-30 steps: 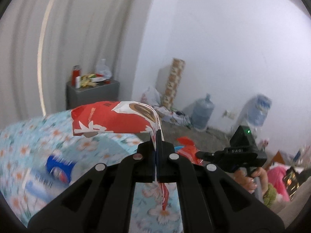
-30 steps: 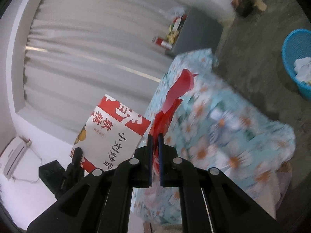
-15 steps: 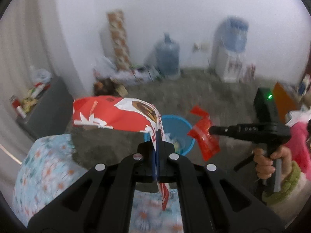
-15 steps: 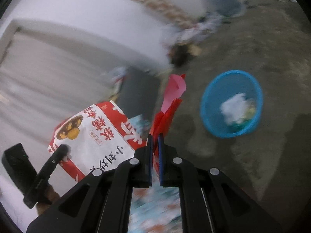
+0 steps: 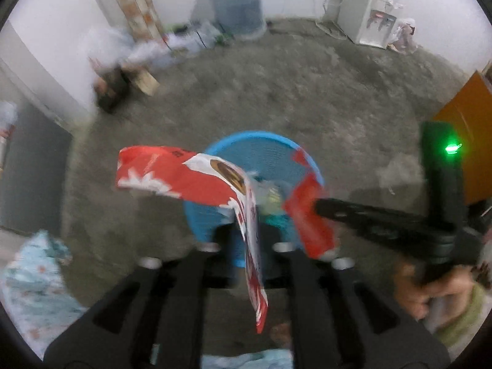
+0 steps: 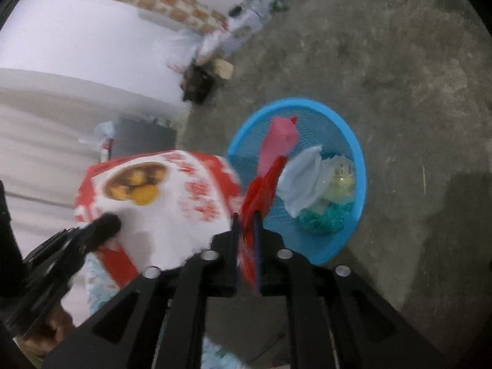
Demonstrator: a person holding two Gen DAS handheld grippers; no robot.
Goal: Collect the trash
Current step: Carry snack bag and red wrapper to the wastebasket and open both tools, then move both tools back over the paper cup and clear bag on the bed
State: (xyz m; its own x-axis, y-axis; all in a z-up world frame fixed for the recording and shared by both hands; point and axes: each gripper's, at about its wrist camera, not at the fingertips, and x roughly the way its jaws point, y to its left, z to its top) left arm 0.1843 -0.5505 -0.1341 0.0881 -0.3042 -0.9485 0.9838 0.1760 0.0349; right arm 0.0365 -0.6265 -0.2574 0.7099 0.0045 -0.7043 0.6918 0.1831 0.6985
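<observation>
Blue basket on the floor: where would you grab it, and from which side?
Take the blue basket by its rim, from above, one finger inside and one outside. It stands upright and open-topped, and the thin rim is its only narrow edge. Pick the rim's far side, where the trash piled inside lies lower.

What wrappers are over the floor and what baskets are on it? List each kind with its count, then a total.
Red-and-white snack bag: 1
Plain red wrapper: 1
Blue basket: 1
Total: 3
</observation>
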